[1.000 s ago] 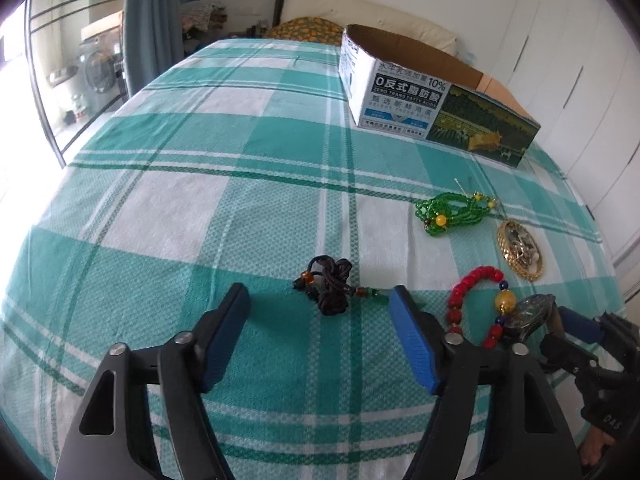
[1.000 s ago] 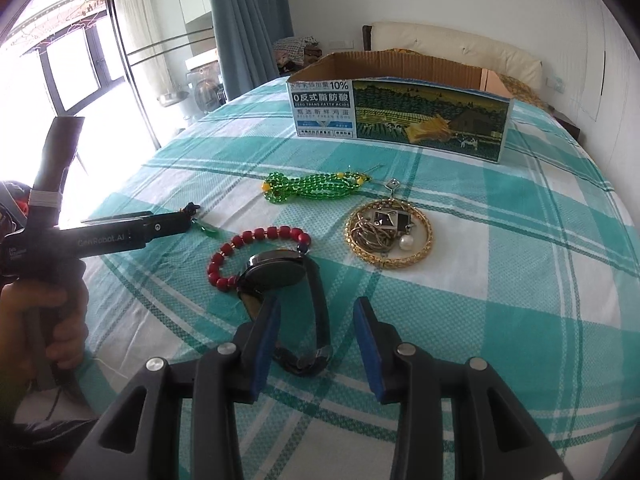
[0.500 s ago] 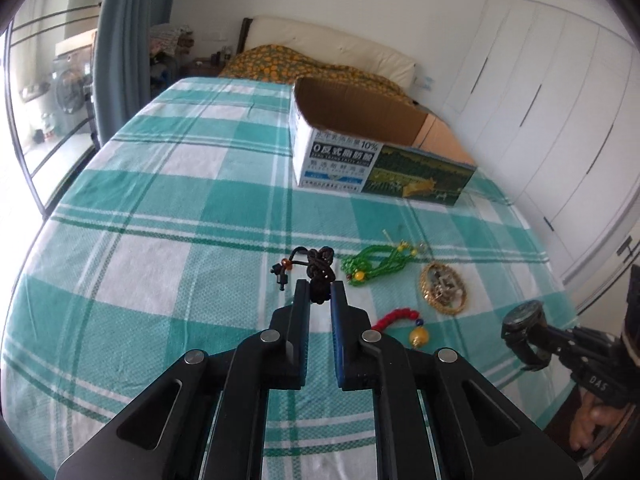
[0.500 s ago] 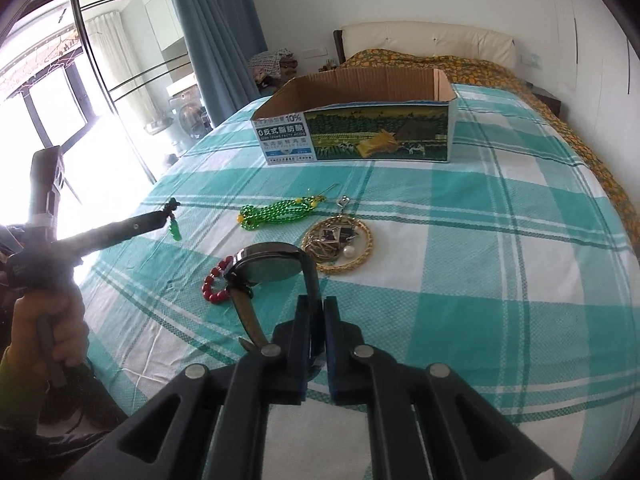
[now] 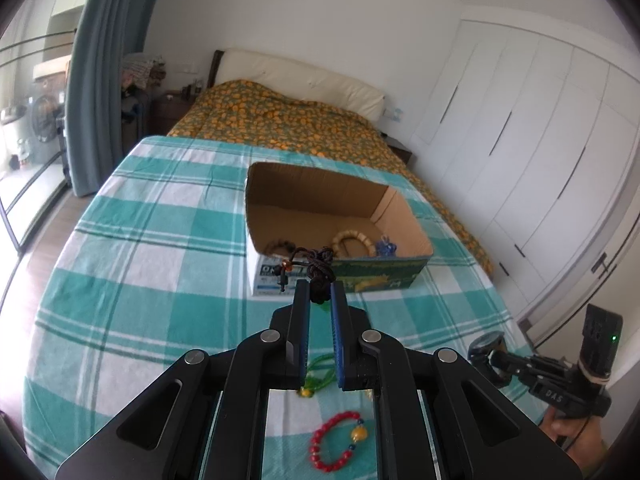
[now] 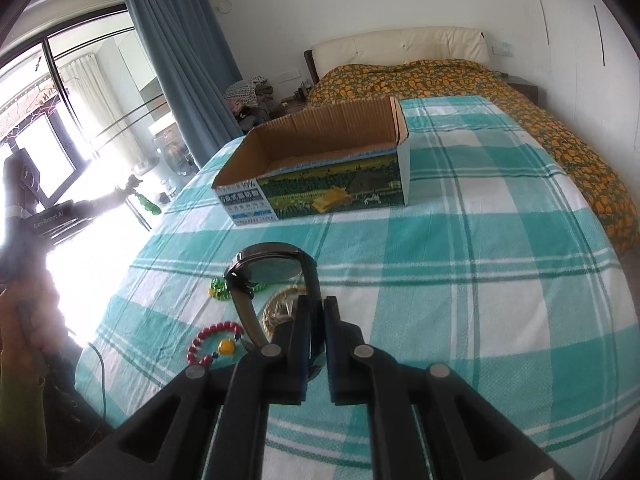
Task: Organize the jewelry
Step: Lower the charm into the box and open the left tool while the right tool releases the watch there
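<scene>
Dark braided cord, the bracelet (image 5: 316, 266), is clamped between the narrow blue pads of the left tongs (image 5: 320, 294) and hangs clear of the checked cloth, just short of the near wall of the cardboard box (image 5: 340, 276). The right tongs (image 6: 316, 312) are pinched on the strap of the wristwatch (image 6: 272, 270), which is raised above the worktop (image 6: 500, 280), well apart from the box.

Step in hand: transfer of two picked items to the box, judged partly complete, since a pale bead ring (image 5: 354, 240) and other small pieces already lie inside.

Items remaining on the cloth: red bead bracelet (image 5: 334, 442), green bead string (image 6: 218, 286), gold round piece (image 6: 280, 304).

Next move, as judged:
1. Carry each item over the box rim.
2. Open the tongs only once the load is over the box floor.
3. Watch the trailing cord ends; they may catch on the wall.
</scene>
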Motion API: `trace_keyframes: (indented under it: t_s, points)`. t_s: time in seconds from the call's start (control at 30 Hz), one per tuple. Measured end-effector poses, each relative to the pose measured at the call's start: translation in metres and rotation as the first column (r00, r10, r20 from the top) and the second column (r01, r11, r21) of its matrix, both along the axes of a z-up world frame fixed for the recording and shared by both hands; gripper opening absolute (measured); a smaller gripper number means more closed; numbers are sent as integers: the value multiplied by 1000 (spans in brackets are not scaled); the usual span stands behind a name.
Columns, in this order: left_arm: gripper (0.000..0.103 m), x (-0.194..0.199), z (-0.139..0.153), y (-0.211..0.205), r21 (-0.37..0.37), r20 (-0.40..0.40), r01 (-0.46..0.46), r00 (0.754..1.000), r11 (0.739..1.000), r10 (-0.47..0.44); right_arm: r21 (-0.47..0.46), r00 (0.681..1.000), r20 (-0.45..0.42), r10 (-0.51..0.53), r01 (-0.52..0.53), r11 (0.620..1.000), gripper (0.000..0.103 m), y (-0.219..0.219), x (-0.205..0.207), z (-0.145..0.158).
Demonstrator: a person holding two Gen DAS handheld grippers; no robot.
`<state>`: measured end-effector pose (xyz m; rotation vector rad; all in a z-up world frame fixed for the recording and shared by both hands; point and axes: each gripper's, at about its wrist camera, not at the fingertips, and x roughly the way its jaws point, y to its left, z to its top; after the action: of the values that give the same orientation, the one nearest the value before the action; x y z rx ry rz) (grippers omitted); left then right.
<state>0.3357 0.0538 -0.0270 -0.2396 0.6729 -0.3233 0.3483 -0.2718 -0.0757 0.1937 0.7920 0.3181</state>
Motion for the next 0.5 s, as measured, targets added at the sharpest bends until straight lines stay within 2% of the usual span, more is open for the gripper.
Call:
trace_keyframes:
  t_s: [0.13,0.27,0.37,0.5]
  points:
    - [8,33,14,-7,-6,16,9,1000,1000,-9,9,999,48,-2,2,1000,7,-3,41,28]
    - [8,73,13,-17,-21,-6,28,1000,999,-28,-7,996,89,4,-4,1000,7,4,89,47]
    - [8,104,5,-26,-16,-30,42,999,999,-42,-15,996,93,12,-10,1000,7,14,129,50]
    - [8,136,-11,-35,-6,-71,52,996,999,-52,-26,998,63,20,-18,999,7,29,178,37]
